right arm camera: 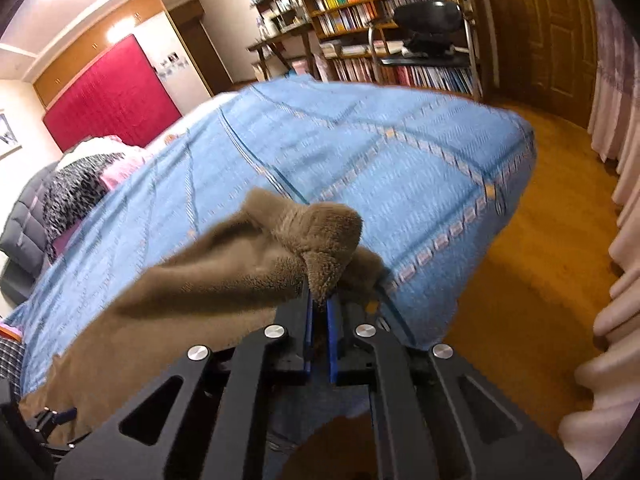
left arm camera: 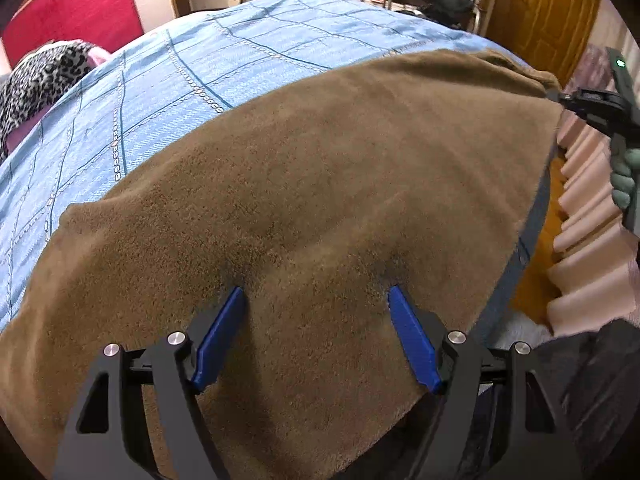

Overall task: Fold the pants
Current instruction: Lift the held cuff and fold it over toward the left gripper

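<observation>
Brown fleece pants [left arm camera: 320, 160] lie spread across a blue patterned bedspread [left arm camera: 200, 60]. My left gripper [left arm camera: 316, 290] stands open near the cloth's near edge, and its blue fingertips [left arm camera: 236, 300] dig into the fabric, wide apart. At the far right end of the pants, my right gripper [left arm camera: 568, 98] meets the cloth's corner, with a gloved hand [left arm camera: 624, 176] on its handle. In the right wrist view the right gripper [right arm camera: 320, 300] is shut on a bunched end of the pants [right arm camera: 320, 236], lifted a little off the bedspread [right arm camera: 400, 160].
A leopard-print cloth [left arm camera: 40, 76] lies at the bed's far left by a red headboard [left arm camera: 76, 12]. Pink curtains [left arm camera: 592, 240] hang to the right, above wooden floor [right arm camera: 520, 280]. Bookshelves [right arm camera: 400, 0] and a black chair [right arm camera: 432, 24] stand beyond the bed.
</observation>
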`<state>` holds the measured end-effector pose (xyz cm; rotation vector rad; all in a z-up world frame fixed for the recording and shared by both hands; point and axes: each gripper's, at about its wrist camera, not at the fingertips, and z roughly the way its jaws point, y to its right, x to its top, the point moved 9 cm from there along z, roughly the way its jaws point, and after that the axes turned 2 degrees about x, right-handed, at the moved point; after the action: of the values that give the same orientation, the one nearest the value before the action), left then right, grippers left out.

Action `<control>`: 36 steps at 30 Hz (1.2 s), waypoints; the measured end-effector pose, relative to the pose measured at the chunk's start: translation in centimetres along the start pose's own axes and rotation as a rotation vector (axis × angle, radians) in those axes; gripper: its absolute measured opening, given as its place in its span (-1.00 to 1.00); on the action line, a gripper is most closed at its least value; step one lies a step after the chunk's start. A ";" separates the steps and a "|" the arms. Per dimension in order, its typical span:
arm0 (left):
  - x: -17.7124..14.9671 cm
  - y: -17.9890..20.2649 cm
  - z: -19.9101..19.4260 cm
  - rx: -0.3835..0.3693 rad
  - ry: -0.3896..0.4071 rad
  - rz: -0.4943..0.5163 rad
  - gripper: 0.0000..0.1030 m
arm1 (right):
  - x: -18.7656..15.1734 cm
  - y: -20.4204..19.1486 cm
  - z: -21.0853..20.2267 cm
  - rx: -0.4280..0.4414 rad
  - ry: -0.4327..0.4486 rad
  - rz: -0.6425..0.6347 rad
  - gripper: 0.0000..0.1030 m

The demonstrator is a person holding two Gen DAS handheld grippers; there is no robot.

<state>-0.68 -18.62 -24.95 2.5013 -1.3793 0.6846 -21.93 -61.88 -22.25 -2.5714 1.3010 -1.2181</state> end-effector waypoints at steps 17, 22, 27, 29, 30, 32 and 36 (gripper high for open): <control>4.1 3.0 -1.4 -0.106 0.069 0.015 0.43 | 0.6 2.3 0.7 0.100 0.018 0.172 0.05; 4.5 4.5 0.4 -0.135 0.046 0.010 0.43 | 0.6 1.8 2.3 0.122 0.015 0.178 0.05; 4.5 4.5 1.1 -0.130 0.041 -0.001 0.43 | 0.6 1.2 2.6 0.136 0.013 0.164 -0.36; 5.0 4.2 0.7 -0.133 0.051 -0.022 0.43 | 0.7 0.8 2.3 0.158 0.009 0.158 -0.63; 5.1 3.7 0.5 -0.129 0.056 -0.031 0.43 | 0.9 0.6 2.0 0.159 0.016 0.150 -0.64; 5.6 3.0 0.0 -0.130 0.069 -0.054 0.43 | 1.5 -0.5 0.9 0.172 0.040 0.120 -0.68; 6.6 1.5 -1.4 -0.134 0.108 -0.110 0.43 | 2.7 -4.5 -2.2 0.243 0.092 0.023 -0.68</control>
<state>0.64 -23.82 -20.62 2.3782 -1.1996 0.6708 -19.33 -60.07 -17.50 -2.3513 1.1138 -1.4081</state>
